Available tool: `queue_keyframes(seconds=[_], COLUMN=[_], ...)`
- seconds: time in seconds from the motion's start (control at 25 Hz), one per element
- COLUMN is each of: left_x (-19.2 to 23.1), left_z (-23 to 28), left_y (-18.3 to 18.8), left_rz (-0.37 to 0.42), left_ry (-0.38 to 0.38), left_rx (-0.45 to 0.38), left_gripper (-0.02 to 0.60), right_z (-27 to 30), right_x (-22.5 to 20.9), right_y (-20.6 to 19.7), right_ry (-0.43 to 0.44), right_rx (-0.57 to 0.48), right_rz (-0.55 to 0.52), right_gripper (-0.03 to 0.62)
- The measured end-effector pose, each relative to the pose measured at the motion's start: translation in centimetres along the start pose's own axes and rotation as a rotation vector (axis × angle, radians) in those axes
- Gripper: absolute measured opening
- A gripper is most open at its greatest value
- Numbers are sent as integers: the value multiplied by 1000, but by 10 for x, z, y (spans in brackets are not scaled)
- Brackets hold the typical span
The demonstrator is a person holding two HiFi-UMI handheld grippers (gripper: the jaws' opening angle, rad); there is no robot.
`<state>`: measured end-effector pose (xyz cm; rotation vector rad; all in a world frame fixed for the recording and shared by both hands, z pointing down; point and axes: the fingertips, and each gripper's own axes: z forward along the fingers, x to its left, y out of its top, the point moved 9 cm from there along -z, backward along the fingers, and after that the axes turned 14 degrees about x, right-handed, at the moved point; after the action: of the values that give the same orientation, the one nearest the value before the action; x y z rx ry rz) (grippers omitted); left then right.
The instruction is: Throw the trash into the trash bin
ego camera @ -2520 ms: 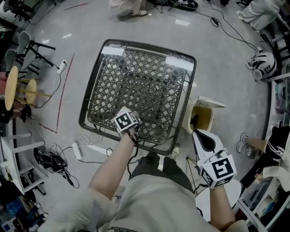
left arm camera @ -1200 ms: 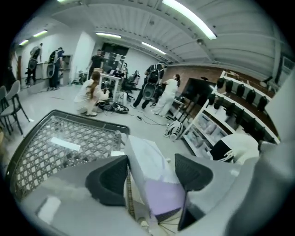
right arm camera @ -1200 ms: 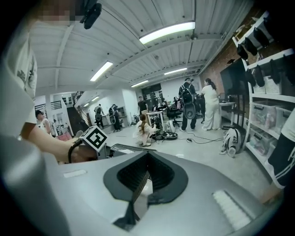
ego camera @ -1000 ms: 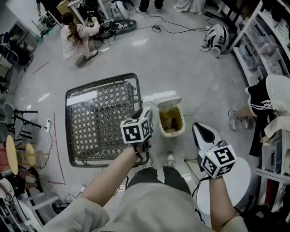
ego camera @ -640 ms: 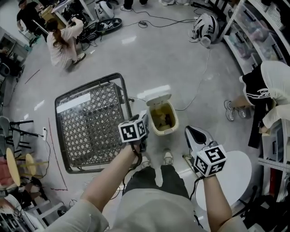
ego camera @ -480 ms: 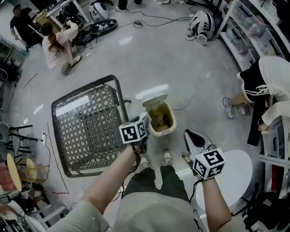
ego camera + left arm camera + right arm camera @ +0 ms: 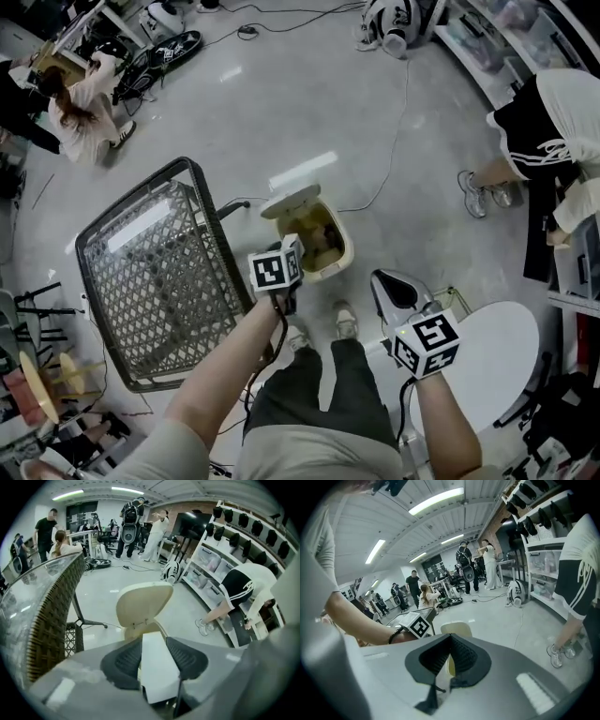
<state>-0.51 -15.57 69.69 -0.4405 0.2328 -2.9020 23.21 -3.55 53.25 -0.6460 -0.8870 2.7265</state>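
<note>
The cream trash bin stands on the floor with its lid swung up, some rubbish inside. My left gripper hovers at the bin's near-left rim. In the left gripper view that gripper is shut on a flat white piece of trash, and the bin lid rises just beyond the pads. My right gripper hangs to the right of the bin, apart from it. In its own view the right gripper has its pads meeting at the tips, with nothing seen between them.
A wicker table with a glass top stands just left of the bin. A round white table is at the right. A person in black and white bends at the shelves, another crouches far left. Cables cross the floor.
Both grippers have sunk lower. The bin has come closer under the left gripper, which still holds the white piece. The wicker table has slid left in the head view.
</note>
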Motion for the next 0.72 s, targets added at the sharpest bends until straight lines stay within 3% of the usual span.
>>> queue_keyframes(seconds=[0.4,0.64,0.72], left_x=[11,18,19], left_z=[110,138,139], left_y=[-12,-14,-14], left_rz=[-22,-12,-13], left_ry=[27,34,31], left_rx=[119,140,144], left_gripper=[172,178,215], right_z=[65,85,87], right_x=[-41,-54,-56], right_y=[-60,-77,-78], right_ry=[17,6,3], right_rx=[47,58,61], right_rz=[55,75,79], right_gripper=[3,3,3])
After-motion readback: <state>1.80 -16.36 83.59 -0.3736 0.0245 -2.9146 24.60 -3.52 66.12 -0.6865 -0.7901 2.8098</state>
